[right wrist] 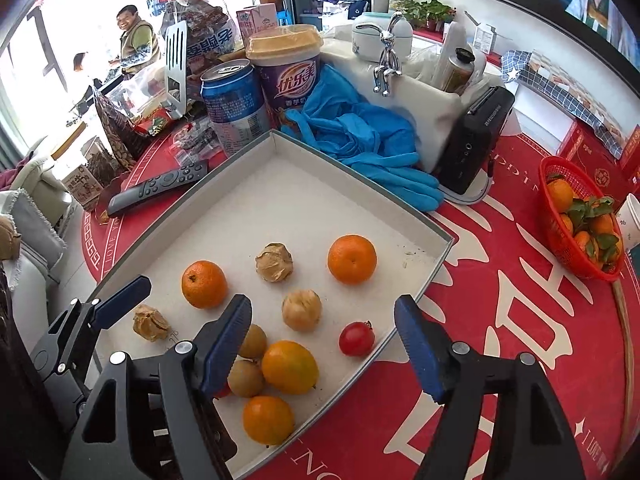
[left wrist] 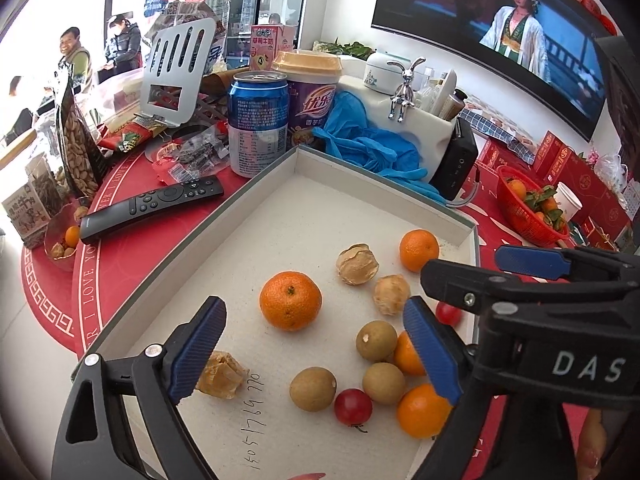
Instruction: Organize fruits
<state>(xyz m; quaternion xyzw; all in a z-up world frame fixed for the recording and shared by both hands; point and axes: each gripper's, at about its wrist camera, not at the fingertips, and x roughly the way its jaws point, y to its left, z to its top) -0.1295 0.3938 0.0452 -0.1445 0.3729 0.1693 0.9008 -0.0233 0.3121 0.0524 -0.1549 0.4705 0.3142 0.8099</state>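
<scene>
Judged from how things lie, the sorting is only partly done: the fruits sit loose and mixed inside the shallow white tray (right wrist: 424, 236) on the red desk (right wrist: 520, 320), none grouped by kind. Near the tray's middle lie a mandarin (right wrist: 204, 284) and a papery husked fruit (right wrist: 274, 262), with another mandarin (right wrist: 352, 259) toward its right wall; toward the tray's near edge a cluster crowds together, brown longans (left wrist: 313, 389), a cherry tomato (right wrist: 357, 338) and more orange fruit touching or just beside one another. The left hand-held gripper (left wrist: 316, 354) hangs over the tray with jaws spread wide and nothing between the pads; the right hand-held gripper (right wrist: 322, 350) is likewise spread and empty above the near cluster. Beyond the tray's far corner stand a blue can (right wrist: 234, 108), a purple cup (right wrist: 286, 76), blue gloves (right wrist: 360, 140) and a remote (right wrist: 160, 188), all outside it. A red basket (right wrist: 580, 216) of mandarins sits well to the tray's right. The tight cluster looks the likeliest obstacle, since a neighbour could be nudged.
</scene>
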